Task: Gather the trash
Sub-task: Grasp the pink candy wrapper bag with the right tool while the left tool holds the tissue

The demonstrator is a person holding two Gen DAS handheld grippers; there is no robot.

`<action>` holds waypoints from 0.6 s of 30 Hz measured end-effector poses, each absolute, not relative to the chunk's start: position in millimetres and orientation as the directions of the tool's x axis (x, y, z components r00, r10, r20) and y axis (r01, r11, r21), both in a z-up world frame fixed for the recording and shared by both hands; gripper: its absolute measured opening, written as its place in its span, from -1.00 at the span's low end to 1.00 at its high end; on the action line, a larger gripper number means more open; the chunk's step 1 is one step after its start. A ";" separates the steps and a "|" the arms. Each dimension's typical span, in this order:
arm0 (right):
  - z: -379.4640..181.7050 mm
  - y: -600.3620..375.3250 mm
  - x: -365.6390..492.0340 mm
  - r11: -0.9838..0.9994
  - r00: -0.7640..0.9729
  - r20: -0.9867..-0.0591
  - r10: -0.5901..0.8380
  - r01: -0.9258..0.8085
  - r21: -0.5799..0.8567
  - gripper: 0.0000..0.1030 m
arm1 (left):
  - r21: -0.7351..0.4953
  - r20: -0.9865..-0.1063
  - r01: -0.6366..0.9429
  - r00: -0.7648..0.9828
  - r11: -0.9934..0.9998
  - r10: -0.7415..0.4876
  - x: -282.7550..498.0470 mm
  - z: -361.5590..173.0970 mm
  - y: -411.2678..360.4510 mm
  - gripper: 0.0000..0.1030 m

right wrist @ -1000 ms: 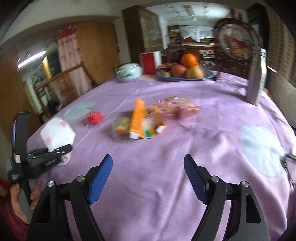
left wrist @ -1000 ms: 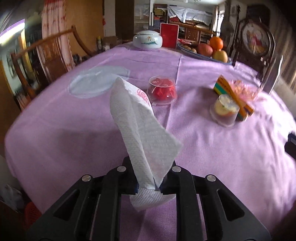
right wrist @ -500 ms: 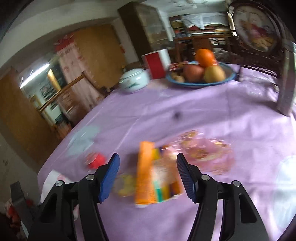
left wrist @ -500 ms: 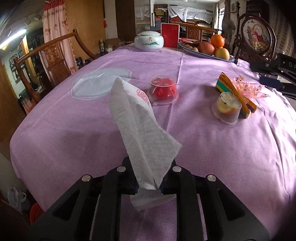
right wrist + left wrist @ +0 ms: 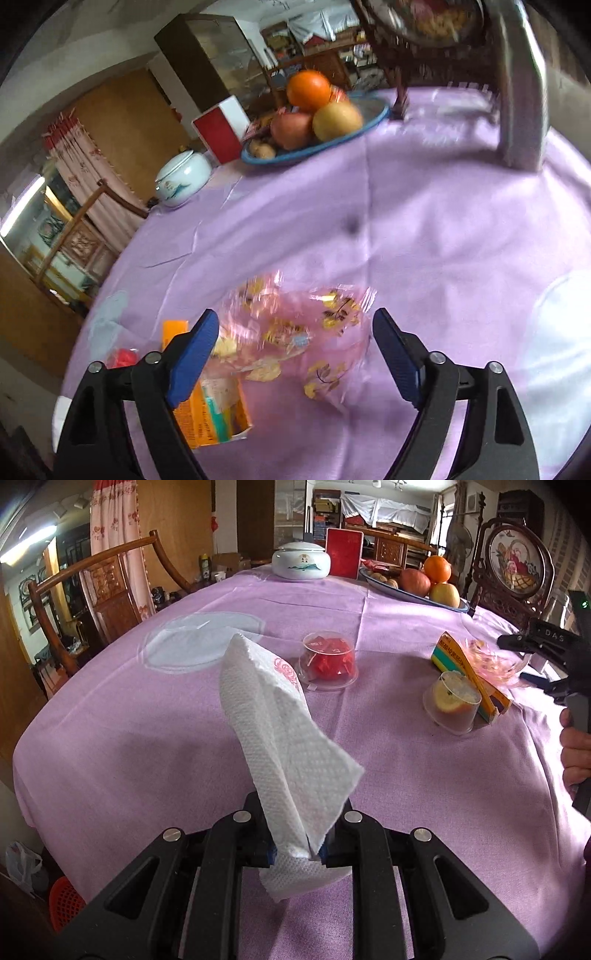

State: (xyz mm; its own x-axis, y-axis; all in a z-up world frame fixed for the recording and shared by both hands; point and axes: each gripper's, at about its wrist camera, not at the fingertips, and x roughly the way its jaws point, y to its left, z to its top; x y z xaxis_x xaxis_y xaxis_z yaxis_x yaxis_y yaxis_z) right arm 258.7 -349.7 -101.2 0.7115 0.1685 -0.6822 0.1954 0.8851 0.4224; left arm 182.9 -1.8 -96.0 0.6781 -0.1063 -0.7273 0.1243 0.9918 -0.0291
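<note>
Left claw [image 5: 297, 853]: clenched on a white paper towel [image 5: 284, 746], which stands up from the jaws and leans toward the far left, over the near edge of the table.
Tablecloth [image 5: 155, 738]: lilac, spread over the whole round table.
Far left: a wooden chair [image 5: 92, 590] beyond the table edge.
Middle: a clear plastic cup with red scraps [image 5: 330, 660], upside down on the cloth, beyond the towel.
Far middle: a white lidded pot [image 5: 301, 560], a red box [image 5: 343, 558] just right of it, then a blue fruit plate [image 5: 413, 594].
Right: a clear cup with a lemon slice [image 5: 453, 701], touching an orange carton [image 5: 471, 672] lying on its side.
Right claw [image 5: 295, 350]: jaws opening, wide apart, gripping nothing; between them, down on the cloth, lies a crumpled clear wrapper with yellow flowers [image 5: 306, 325], blurred.
Wrapper's neighbours: the orange carton [image 5: 207, 410] lies just left of it, partly behind the left finger [image 5: 192, 358].
Person: a hand [image 5: 574, 749] at the right edge grips the right claw's handle.
</note>
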 end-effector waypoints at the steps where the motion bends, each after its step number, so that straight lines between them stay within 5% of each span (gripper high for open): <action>1: -105.2 -348.7 260.7 0.878 0.703 -0.686 0.190 0.191 0.439 0.64 | -0.029 -0.727 0.124 0.678 0.992 -0.106 183.0 -95.9 -2.1 -0.63; 4: -114.1 -345.8 268.9 0.863 0.687 -0.690 0.227 0.187 0.470 0.59 | -0.030 -0.727 0.124 0.678 0.992 -0.106 182.9 -95.9 -1.9 -0.63; 6: -115.7 -341.4 269.9 0.863 0.682 -0.689 0.246 0.170 0.476 0.15 | -0.031 -0.728 0.123 0.678 0.992 -0.106 183.0 -95.9 -1.8 -0.63; 8: -116.7 -338.4 271.2 0.860 0.675 -0.688 0.267 0.155 0.486 -0.91 | -0.032 -0.728 0.121 0.678 0.992 -0.106 182.9 -96.1 -1.3 -0.63; 18: -70.4 -334.6 241.0 0.863 0.783 -0.569 0.252 0.084 0.498 -0.98 | -0.036 -0.727 0.110 0.679 0.993 -0.102 183.3 -96.0 -2.4 -0.63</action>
State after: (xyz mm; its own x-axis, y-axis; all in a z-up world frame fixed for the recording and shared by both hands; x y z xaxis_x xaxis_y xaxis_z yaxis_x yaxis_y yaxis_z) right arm 241.0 -334.6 -70.4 0.7828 0.2522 -0.5689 0.0835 0.8633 0.4977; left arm 183.3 -2.4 -96.0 0.6793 -0.1018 -0.7268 0.1099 0.9933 -0.0364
